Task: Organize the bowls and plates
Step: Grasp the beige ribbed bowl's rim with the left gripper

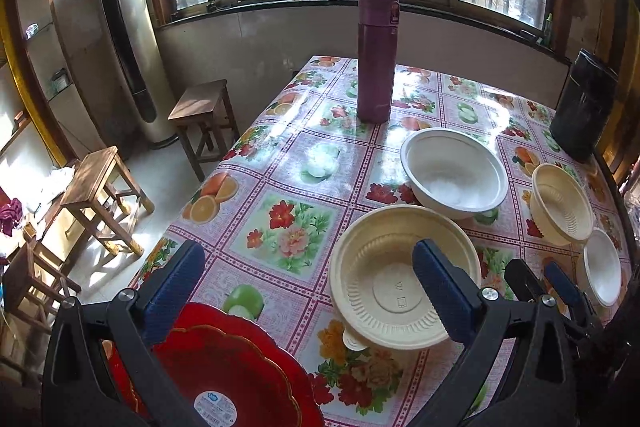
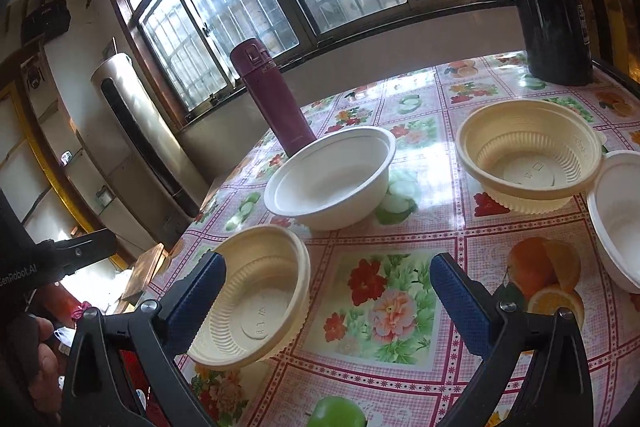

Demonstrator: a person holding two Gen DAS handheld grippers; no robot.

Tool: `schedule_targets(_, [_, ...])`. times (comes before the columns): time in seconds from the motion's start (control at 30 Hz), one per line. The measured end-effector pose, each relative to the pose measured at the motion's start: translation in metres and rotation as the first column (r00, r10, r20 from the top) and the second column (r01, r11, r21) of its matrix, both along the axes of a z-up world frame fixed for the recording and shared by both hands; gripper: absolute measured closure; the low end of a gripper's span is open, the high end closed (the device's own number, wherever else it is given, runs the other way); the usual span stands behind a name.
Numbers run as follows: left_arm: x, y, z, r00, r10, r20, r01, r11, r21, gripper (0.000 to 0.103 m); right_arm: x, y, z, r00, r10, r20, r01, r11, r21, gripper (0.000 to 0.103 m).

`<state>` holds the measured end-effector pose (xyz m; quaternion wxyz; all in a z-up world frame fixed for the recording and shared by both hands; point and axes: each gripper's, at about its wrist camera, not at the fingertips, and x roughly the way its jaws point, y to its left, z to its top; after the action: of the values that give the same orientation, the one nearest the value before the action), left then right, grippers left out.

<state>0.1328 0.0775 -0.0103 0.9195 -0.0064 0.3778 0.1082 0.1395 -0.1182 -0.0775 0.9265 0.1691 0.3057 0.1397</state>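
Both grippers, left gripper (image 1: 310, 291) and right gripper (image 2: 328, 291), hang spread wide, empty.
Cream bowl (image 1: 384, 267) sits beside red plate (image 1: 240, 363) on the tablecloth (image 1: 280, 163).

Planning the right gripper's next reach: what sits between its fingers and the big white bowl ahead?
Right wrist view: only bare flowered tablecloth lies between the open right gripper and the big white bowl; a cream bowl sits beside the left finger.

The left gripper (image 1: 308, 291) hangs wide open over the floral oilcloth table (image 1: 288, 163); a red scalloped plastic plate (image 1: 240, 371) lies at six o'clock, a cream ribbed plastic bowl (image 1: 384, 267) at three.
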Motion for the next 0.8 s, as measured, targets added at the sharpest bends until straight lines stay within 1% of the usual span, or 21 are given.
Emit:
schedule_targets(0.17, [0.004, -0.011, -0.014, 1.000, 0.001, -0.025, 0.002, 0.997, 0.082, 0.000, 0.003, -0.006, -0.005, 0.999, -0.026, -0.034, 0.027, 0.999, 0.032, 0.001])
schedule_targets(0.27, [0.008, -0.010, -0.018, 0.999, 0.008, -0.033, -0.004, 0.994, 0.106, 0.000, 0.002, -0.008, -0.005, 0.999, -0.034, -0.032, 0.035, 0.999, 0.036, 0.001])
schedule_targets(0.4, [0.012, -0.010, -0.024, 0.999, 0.009, -0.048, -0.004, 0.994, 0.112, 0.000, 0.001, -0.004, -0.005, 0.999, -0.030, -0.026, 0.031, 0.999, 0.024, 0.001])
schedule_targets(0.8, [0.014, -0.014, -0.032, 0.998, 0.001, -0.058, 0.008, 0.989, 0.145, 0.000, 0.002, -0.003, -0.005, 0.999, -0.031, -0.016, 0.031, 0.999, 0.022, 0.001])
